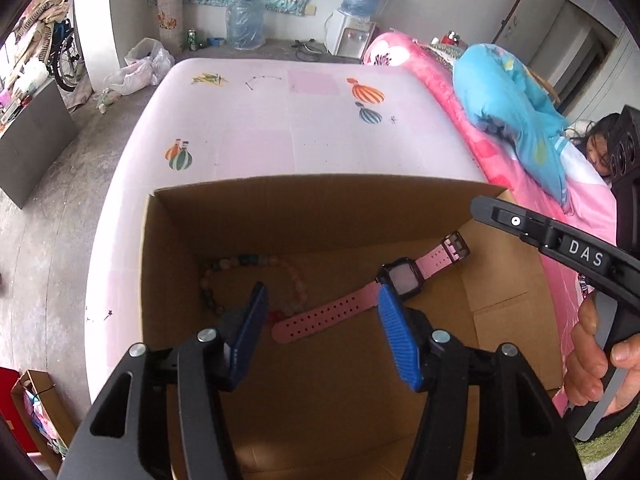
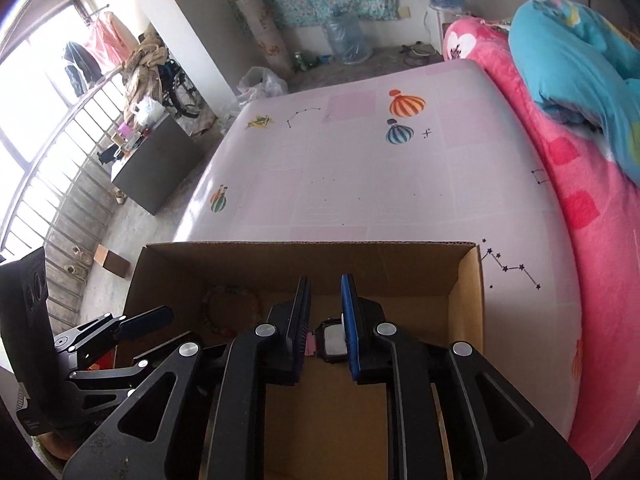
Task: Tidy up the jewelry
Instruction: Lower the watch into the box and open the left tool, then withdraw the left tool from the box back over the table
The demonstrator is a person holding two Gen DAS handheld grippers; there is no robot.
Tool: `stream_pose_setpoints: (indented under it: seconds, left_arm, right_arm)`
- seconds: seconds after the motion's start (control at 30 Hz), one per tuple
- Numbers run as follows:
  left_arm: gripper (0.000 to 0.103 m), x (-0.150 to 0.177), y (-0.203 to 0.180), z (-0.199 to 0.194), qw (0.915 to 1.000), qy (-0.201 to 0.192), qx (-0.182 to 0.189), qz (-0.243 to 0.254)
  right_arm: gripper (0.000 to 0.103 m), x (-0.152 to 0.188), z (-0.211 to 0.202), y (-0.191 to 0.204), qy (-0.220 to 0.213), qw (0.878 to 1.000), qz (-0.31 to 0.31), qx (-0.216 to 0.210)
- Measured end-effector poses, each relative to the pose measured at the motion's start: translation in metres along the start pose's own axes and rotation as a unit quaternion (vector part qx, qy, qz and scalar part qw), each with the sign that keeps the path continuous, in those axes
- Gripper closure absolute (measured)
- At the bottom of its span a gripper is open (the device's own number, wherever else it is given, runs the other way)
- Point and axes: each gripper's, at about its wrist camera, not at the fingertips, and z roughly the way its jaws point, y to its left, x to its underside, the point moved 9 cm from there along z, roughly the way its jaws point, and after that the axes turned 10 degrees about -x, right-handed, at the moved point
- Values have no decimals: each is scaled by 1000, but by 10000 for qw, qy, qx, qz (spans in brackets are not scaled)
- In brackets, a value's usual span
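A pink mat (image 1: 280, 128) carries an open cardboard box (image 1: 320, 208). On the box floor lies a pink watch (image 1: 360, 296), a bead bracelet (image 1: 248, 264) at its 9 o'clock. The left gripper (image 1: 322, 300) hangs above with jaws apart, empty, the watch strap between its 2 pads. The right gripper (image 2: 326, 300) stands narrowly parted, clamping nothing; the watch face lies just below, at 6 o'clock.

Left hand-held gripper (image 1: 320, 308): black arms, silver screws, ribbed blue pads (image 1: 396, 336); right hand-held gripper (image 2: 325, 308) alike.
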Motion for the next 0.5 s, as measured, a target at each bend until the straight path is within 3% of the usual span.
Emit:
stream_pose_setpoints:
  seconds: [0.17,0.27,0.37,0.43,0.5]
  left_arm:
    - [44,12,7,-65,9962,-828,206,160]
    - [40,37,14,-107,9888,-1421,281,348]
    - [37,72,17,-140,9797,-1851,624,444]
    - [35,99,14,-152,9748,-1975,877,560]
    - [35,126,10,-156,9732,-1977,936,704]
  right_arm:
    - [81,19,-72,11,-704,9956,-104,-609]
    - [79,48,-115,18,-1002,9890,-60,-1083]
    - [79,84,-148,24,-1213,9816,-19,-1474]
    - [79,107,-166,25,-1442,9776,-32,-1535]
    - [79,129,-180,23,-1791,9761,-112,-1228]
